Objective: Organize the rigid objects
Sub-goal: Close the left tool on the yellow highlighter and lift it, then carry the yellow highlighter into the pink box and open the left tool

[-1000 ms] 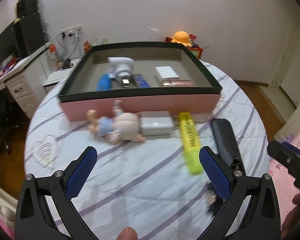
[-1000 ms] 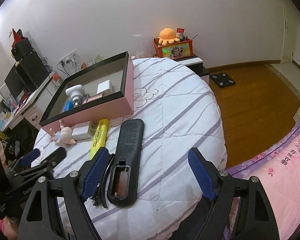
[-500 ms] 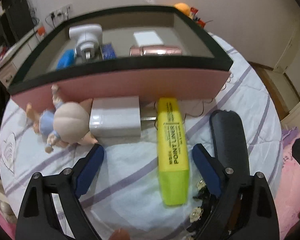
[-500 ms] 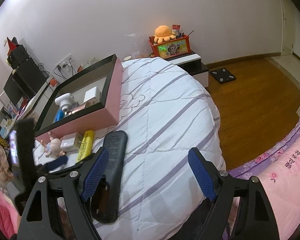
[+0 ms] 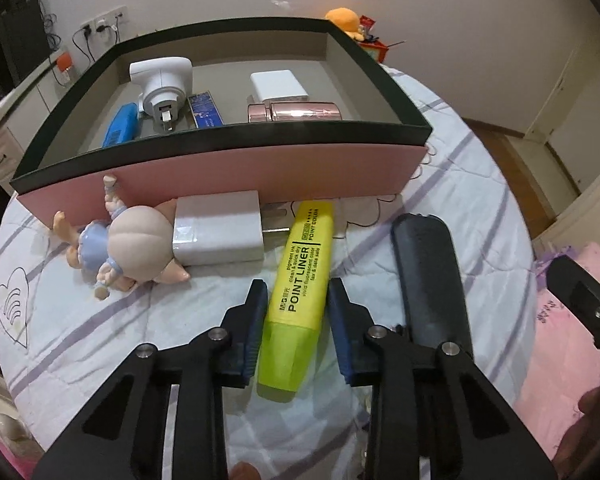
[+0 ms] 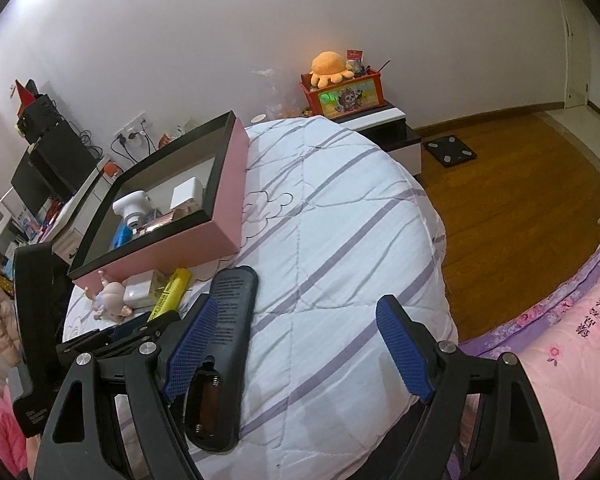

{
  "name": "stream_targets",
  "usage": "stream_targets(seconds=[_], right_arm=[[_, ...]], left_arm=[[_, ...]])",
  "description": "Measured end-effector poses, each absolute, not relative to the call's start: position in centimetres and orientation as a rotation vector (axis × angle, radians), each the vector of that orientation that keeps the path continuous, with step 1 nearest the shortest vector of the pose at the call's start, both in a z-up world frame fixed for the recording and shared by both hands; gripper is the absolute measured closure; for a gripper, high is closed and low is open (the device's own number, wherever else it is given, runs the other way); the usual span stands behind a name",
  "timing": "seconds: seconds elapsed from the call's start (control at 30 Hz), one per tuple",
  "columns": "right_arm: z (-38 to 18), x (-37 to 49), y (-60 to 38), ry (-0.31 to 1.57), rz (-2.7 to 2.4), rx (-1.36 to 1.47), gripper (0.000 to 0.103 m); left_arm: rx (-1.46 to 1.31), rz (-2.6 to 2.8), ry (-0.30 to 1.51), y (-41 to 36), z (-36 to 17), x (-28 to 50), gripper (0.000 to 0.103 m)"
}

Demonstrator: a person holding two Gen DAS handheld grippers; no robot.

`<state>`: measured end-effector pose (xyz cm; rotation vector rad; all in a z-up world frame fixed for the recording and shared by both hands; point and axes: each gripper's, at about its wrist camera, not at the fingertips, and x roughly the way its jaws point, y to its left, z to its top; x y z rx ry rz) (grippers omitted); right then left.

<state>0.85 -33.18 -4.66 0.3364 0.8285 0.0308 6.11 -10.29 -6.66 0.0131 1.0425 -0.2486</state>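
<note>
A yellow highlighter (image 5: 298, 296) lies on the white striped quilt, in front of a pink box (image 5: 260, 176) with a black rim. My left gripper (image 5: 296, 322) has closed around the highlighter, its blue pads against both sides. A white charger (image 5: 218, 232) and a small doll (image 5: 116, 248) lie left of it. A black remote (image 5: 428, 276) lies right of it. The box holds a white adapter (image 5: 162, 84), blue items and a rose-gold case. My right gripper (image 6: 300, 348) is open and empty above the quilt, beside the remote (image 6: 224, 344).
The round bed's edge drops to a wooden floor (image 6: 520, 184) on the right. A nightstand with an orange toy box (image 6: 344, 92) stands behind the bed. A desk with a monitor (image 6: 44, 168) stands at the left. A pink quilt (image 6: 572, 344) lies at the lower right.
My left gripper moved forward and down over the highlighter and narrowed from wide open onto it. The right gripper stayed open and shifted little.
</note>
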Motion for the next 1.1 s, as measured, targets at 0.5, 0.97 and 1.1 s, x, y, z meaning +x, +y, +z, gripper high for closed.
stream_targets(seconds=[0.5, 0.97, 1.1], right_arm=[[-4.1, 0.4, -31.6, 0.826, 0.022, 0.315, 0.020], [-4.4, 0.5, -32.5, 0.833, -0.012, 0.325, 0.020], [-4.4, 0.6, -32.0, 0.837, -0.006, 0.318, 0.020]], left_arm=[[0.033, -0.291, 1.042, -10.1, -7.0, 6.4, 0.071], [-0.022, -0.347, 1.035, -9.2, -5.9, 6.4, 0.077], [-0.024, -0.333, 0.987, -8.1, -4.2, 5.5, 0.077]])
